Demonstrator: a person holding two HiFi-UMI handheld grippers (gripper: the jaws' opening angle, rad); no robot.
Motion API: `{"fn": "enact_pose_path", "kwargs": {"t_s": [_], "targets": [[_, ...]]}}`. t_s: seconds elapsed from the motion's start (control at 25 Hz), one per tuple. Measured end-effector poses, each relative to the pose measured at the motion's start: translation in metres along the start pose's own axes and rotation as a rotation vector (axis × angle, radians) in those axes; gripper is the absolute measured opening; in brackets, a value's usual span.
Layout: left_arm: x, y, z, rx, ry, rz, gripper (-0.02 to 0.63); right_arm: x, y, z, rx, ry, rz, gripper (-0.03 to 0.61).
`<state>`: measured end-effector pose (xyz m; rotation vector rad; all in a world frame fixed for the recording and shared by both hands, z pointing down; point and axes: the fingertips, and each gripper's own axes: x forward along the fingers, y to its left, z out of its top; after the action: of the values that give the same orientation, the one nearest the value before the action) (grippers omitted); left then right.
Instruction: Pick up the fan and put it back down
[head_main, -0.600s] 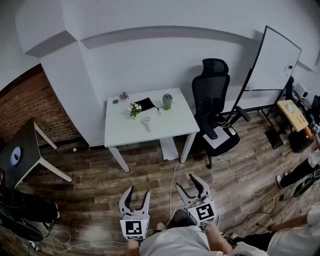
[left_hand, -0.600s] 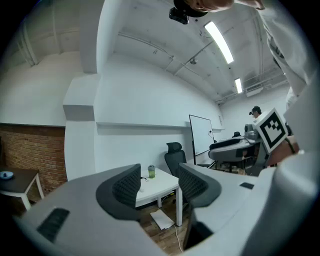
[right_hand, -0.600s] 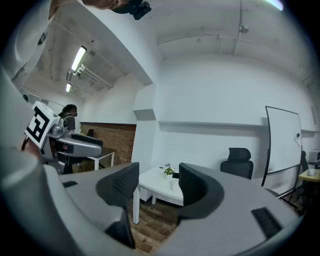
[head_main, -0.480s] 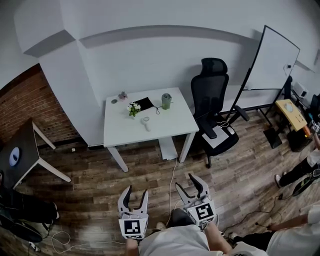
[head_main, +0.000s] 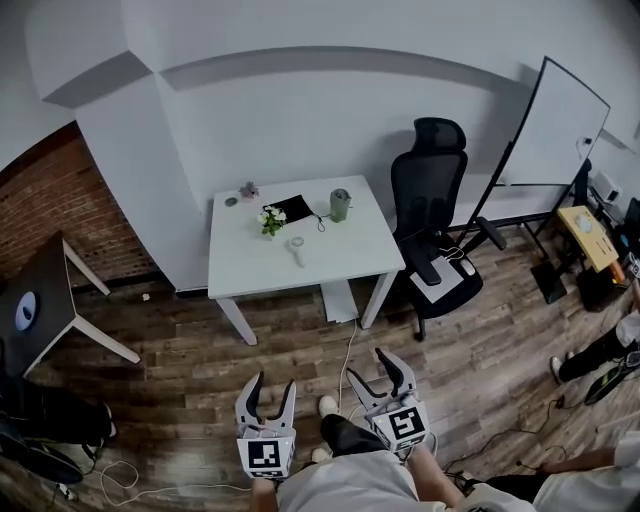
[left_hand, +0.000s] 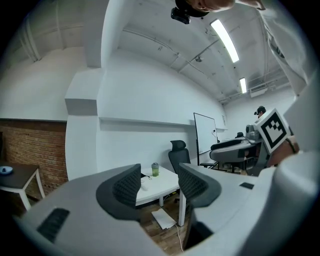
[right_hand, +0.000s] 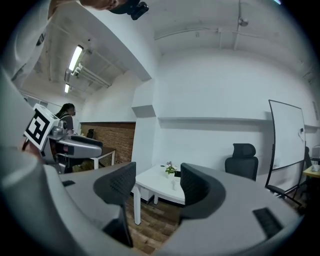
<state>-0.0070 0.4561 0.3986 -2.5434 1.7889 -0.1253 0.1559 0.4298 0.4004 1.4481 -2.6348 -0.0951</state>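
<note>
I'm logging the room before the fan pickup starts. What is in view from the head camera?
table: one, white, room centre
fan: one, white, lying mid-table
cup: one, green, table's back right
flower pot: one, white blooms, left of pouch
pouch: one, black, behind fan
office chair: one, black, right of table
whiteboard: one, white, far right
side table: one, dark, far left
left gripper: one, white, jaws open, empty
right gripper: one, same

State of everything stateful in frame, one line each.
Left gripper: open, empty.
Right gripper: open, empty.
Small white handheld fan: lying flat on white table, untouched.
Green cup: upright.
Small potted white flowers: upright.
Black office chair: nobody seated.
</note>
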Motion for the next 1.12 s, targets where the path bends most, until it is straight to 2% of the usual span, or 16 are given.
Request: {"fn": "enact_pose_path", "kwargs": {"t_s": [0.32,0.84,1.12], "targets": [[0.065,0.026,-0.005,-0.004,0.025,0.027,0.227,0.070,-0.029,0.001,0.010,-0.005,0.045,0.279],[0.178,0.055,-0.002,0.038,0.062,0.056,0.224,0.173,-0.098,-0.002,0.042,-0.014,0.117,0.273],[0.215,0.063,-0.010,0.009,0.082,0.084,0.218,0.213,-0.118,-0.008,0.040,0.000,0.160,0.268]]}}
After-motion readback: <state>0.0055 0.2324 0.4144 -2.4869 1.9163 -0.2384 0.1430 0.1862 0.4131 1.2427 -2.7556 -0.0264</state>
